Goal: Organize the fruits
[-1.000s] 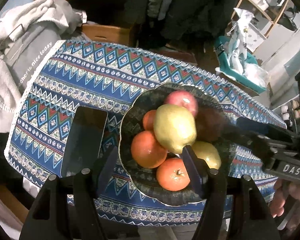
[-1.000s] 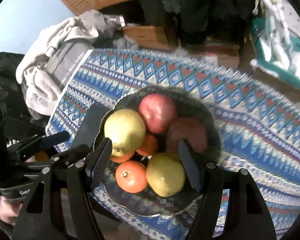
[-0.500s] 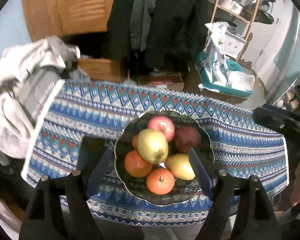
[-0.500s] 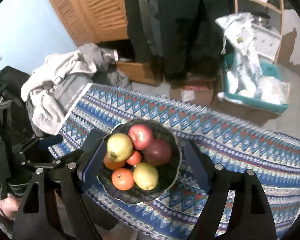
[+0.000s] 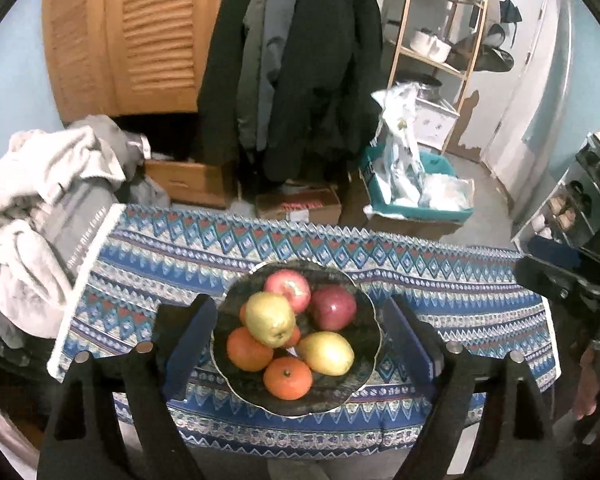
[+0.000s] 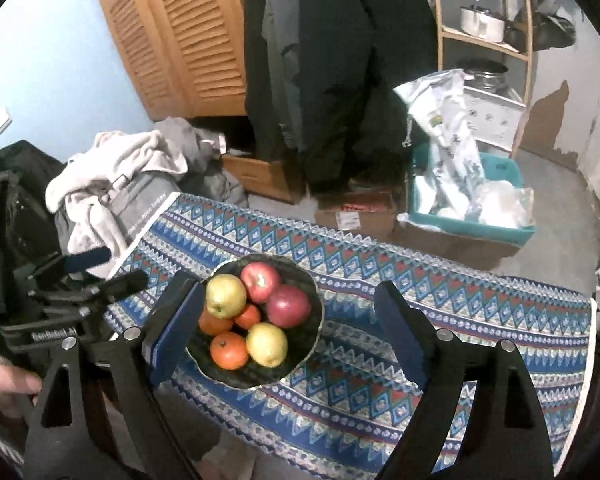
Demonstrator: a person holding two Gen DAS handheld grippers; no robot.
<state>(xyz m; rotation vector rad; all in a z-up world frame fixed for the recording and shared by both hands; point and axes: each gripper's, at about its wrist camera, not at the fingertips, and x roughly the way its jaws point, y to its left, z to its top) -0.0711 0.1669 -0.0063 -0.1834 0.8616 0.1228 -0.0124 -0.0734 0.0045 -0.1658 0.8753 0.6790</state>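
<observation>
A dark patterned bowl (image 5: pixel 364 312) stands on the blue patterned tablecloth (image 5: pixel 460 280). It holds two red apples (image 5: pixel 334 307), two yellow pears (image 5: pixel 269 319) and several oranges (image 5: pixel 288 377). The bowl also shows in the right wrist view (image 6: pixel 312 292), with an apple (image 6: pixel 289 306) and a pear (image 6: pixel 226 295). My left gripper (image 5: pixel 300 344) is open and empty, high above the bowl. My right gripper (image 6: pixel 288 320) is open and empty, high above the table, with the bowl near its left finger.
A pile of grey clothes (image 5: pixel 40 200) lies at the table's left end. Beyond the far edge stand cardboard boxes (image 5: pixel 300 204), a teal bin with bags (image 5: pixel 416 188), hanging dark coats (image 5: pixel 300 60) and a wooden shelf (image 5: pixel 440 40).
Both grippers have lifted up and back from the bowl, so it looks smaller and more of the room shows. Both sets of jaws have opened wider. The fruit has not moved.
</observation>
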